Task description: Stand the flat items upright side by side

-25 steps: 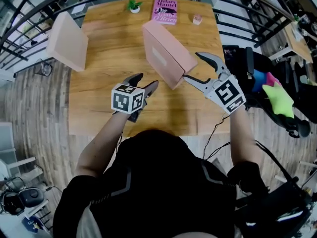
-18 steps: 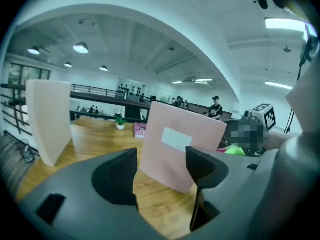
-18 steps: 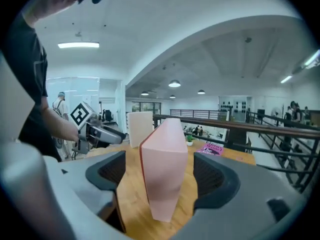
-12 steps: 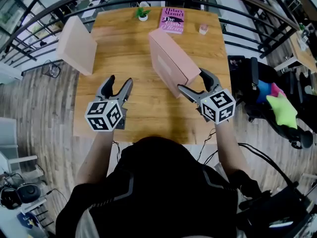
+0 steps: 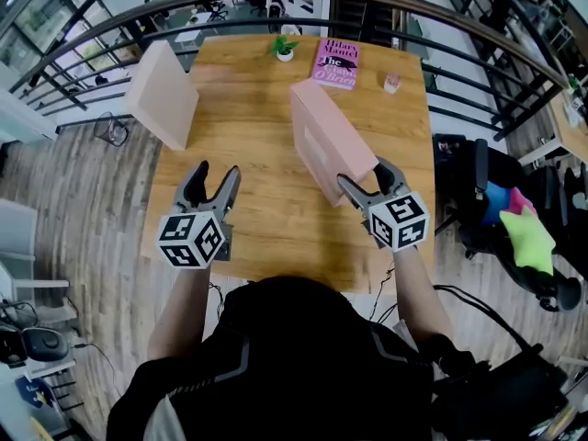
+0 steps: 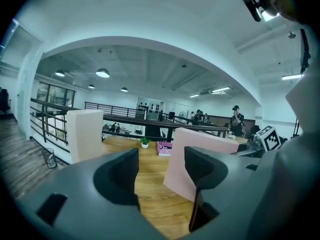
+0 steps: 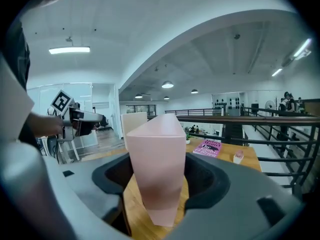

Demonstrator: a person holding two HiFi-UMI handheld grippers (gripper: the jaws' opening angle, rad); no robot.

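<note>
The right gripper (image 5: pixel 362 173) has just been closing its jaws. They now clasp the near end of the pink box (image 5: pixel 326 141), one pad on each broad face, and the box stands upright on the table (image 5: pixel 257 154) and runs away ahead of them. I judge the step to be settling this box so it can join its twin. That calls for an even squeeze low on the faces, since a hold at one end alone could let the far end swing or topple. Sliding or pivoting it on its bottom edge looks safer than lifting. The left gripper (image 5: pixel 216 169) is released. Its jaws have just narrowed a touch and hold nothing but bare wood between them. The clasped box is ahead and to the right of them, near enough that this gripper could steady its free face. Further ahead and left of those jaws, well apart from the first, a second pink box (image 5: pixel 163 95) stands upright at the table's edge. Beyond both, a pink book (image 5: pixel 336 62) lies flat, probably next to be stood up, beside a small potted plant (image 5: pixel 284 49).
</note>
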